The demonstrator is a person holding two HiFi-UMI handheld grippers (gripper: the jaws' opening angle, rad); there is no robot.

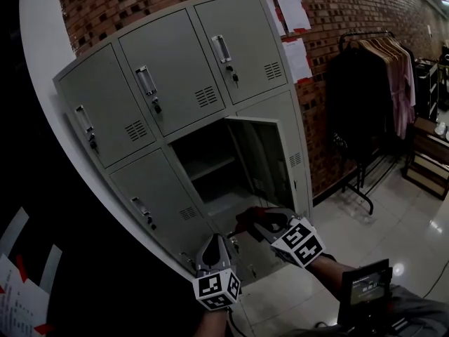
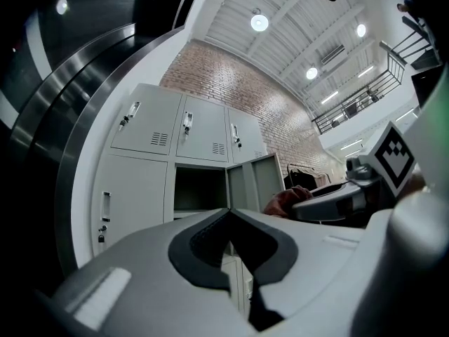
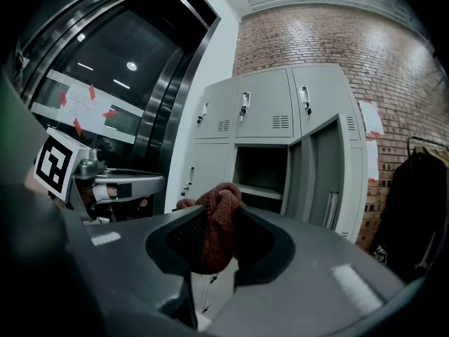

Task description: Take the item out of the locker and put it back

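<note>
Red knitted cloth (image 3: 215,232) pinched in right claw (image 3: 215,213), left claw (image 2: 228,212) closed and empty, before open locker (image 1: 175,76)

**Three cameras on one locker bank**

From the head we look steeply down on the lockers (image 1: 175,83) from close by, with both hand tools low in the picture. On the left gripper (image 1: 215,241) we sit low and look up along the jaws, past the open compartment (image 2: 198,188) to the ceiling (image 2: 280,41). On the right gripper (image 1: 254,225) we look more level, facing the same lockers with the brick wall (image 3: 337,41) behind. All three views share the open compartment and its door (image 1: 263,160). Each gripper view catches the other gripper at its edge.
</note>
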